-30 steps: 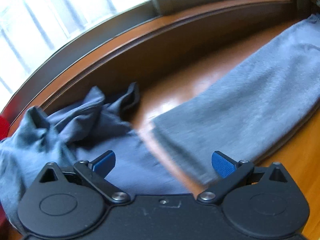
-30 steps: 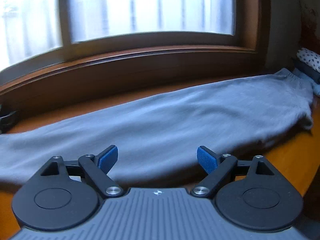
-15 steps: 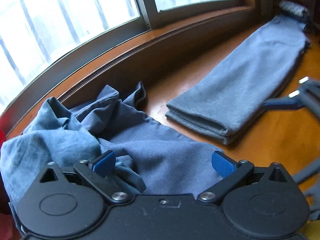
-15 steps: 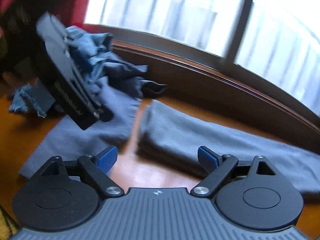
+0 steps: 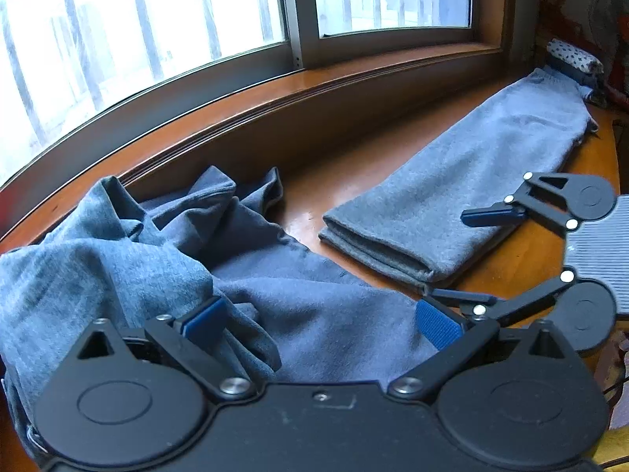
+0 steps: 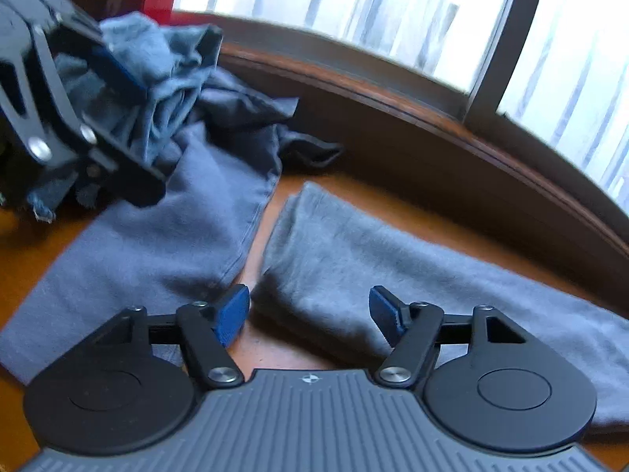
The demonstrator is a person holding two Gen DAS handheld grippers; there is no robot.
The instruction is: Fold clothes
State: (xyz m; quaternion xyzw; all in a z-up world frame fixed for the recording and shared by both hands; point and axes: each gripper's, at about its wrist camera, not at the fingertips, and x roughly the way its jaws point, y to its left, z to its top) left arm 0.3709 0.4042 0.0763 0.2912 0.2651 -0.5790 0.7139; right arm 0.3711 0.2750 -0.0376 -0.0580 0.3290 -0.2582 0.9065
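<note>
Two garments: I had a grey folded piece [image 5: 452, 185] lying long on the wooden sill [image 5: 314, 181] under the window [image 5: 157, 19], and a heap [image 5: 157, 236] of blue clothes just beside its near end.
Grey piece: it lay flat, doubled lengthwise, its open end towards me. I judged it placed there so the next fold could bring that end over along the length.
Heap: crumpled against the sill's back edge, one flat blue leg [image 6: 165, 244] running out towards me; I read it as waiting its turn, kept clear of the grey piece by a strip of bare wood.
Right gripper [image 6: 310, 310]: its jaws had just been closing and stood half wide, with the corner of the grey piece's end between them. I could not see the pads pressing on cloth, so I took it as not yet a grip. It was set low and tilted down, I judged, to bite both layers at once.
Left gripper [image 5: 320, 318]: jaws wide, nothing held, hanging over the blue leg. I judged it parked there to leave the right gripper room.
Far end: a spotted bundle [image 5: 574, 55] sat past the grey piece, well apart from my grippers.
Risk: I thought a shallow bite could take only the top layer and open the fold.
</note>
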